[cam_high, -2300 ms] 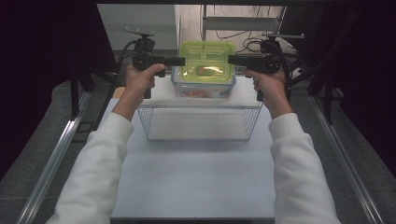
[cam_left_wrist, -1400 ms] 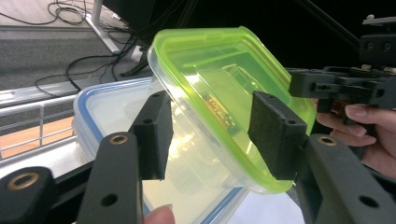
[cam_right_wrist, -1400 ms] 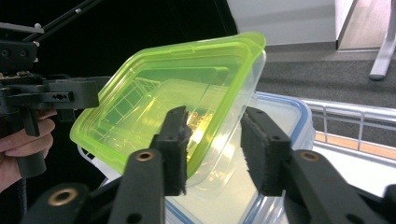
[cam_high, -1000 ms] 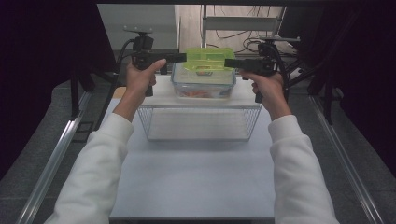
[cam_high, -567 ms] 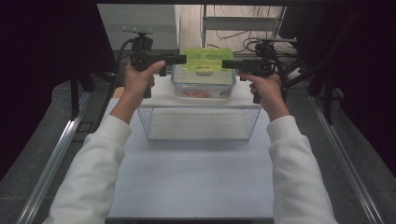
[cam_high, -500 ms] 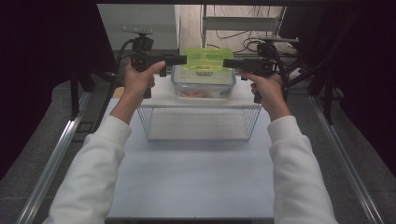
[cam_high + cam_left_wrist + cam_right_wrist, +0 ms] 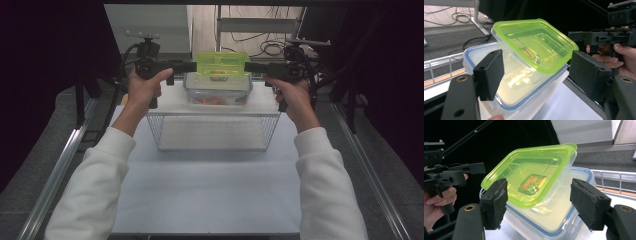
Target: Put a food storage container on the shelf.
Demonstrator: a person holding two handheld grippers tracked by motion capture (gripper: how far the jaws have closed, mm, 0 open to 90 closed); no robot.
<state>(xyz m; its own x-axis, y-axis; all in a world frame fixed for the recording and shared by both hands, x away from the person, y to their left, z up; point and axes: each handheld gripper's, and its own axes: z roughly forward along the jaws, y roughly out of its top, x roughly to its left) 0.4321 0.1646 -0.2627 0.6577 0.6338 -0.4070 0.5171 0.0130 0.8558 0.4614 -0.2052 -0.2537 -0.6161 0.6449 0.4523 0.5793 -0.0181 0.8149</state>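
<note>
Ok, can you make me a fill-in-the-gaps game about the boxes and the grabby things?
1. The lid of the top box is coloured ____.
2. The clear box underneath has a ____ rim.
3. In front of the boxes stands a ____ basket.
4. The left gripper and right gripper both have their jaws ____.

Missing words: green; blue; wire; open
</note>
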